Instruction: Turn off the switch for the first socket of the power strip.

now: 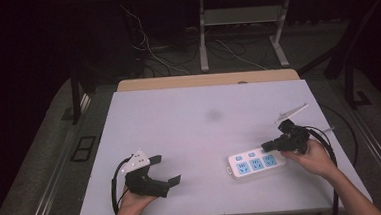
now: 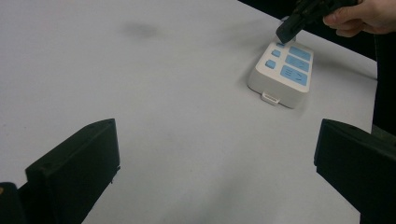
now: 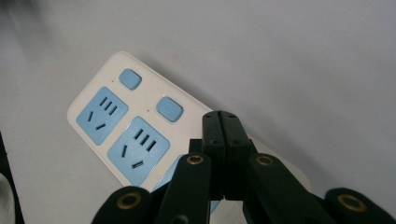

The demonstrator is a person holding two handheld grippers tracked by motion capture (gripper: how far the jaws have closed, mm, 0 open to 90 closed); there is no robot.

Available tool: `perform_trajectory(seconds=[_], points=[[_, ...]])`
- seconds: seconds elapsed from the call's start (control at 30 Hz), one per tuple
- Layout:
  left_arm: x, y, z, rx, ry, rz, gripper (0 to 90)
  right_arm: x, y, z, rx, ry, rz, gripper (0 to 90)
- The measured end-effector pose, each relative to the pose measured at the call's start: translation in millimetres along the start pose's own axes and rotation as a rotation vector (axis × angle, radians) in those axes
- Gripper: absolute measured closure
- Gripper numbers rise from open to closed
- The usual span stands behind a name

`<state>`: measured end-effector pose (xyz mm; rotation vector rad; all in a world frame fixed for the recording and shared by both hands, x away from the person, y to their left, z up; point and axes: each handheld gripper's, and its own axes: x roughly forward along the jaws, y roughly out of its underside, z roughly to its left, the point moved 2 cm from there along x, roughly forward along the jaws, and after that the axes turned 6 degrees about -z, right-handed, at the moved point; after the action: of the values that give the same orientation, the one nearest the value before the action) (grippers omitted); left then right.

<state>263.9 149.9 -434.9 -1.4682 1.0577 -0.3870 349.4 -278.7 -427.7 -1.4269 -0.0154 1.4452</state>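
A white power strip (image 1: 256, 163) with blue sockets and blue buttons lies flat on the table's right front part. My right gripper (image 1: 266, 146) is shut, its tip held over the strip's far edge near the buttons. In the right gripper view the strip (image 3: 122, 126) lies below the closed black jaws, and the gripper (image 3: 221, 120) hides the third socket. My left gripper (image 1: 168, 170) rests open near the table's front left, nothing between its jaws. The left gripper view shows the strip (image 2: 281, 73) far off with the other gripper's tip above it.
The white table (image 1: 199, 127) has a faint dark smudge (image 1: 213, 115) near its middle. A wooden edge (image 1: 207, 80) runs along the far side. Cables and a metal stand's legs (image 1: 203, 41) lie on the dark floor beyond.
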Motion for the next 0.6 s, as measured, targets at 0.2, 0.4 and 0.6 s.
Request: perform_trajectory(seconds=[0.2,0.4,0.6], points=[[0.3,0.0,0.5,-0.001,-0.001,-0.001,0.0,2.2,1.7,-1.5,0.007,-0.001,0.0,89.7],[0.6,0.2,0.0,0.0,0.0,0.002,0.0,2.3,2.2,-1.6,0.006,-0.002,-0.002,89.7],[1.1,0.4,-0.4,0.001,0.002,0.005,0.0,2.3,3.0,-1.7,0.006,0.0,-0.009,89.7]])
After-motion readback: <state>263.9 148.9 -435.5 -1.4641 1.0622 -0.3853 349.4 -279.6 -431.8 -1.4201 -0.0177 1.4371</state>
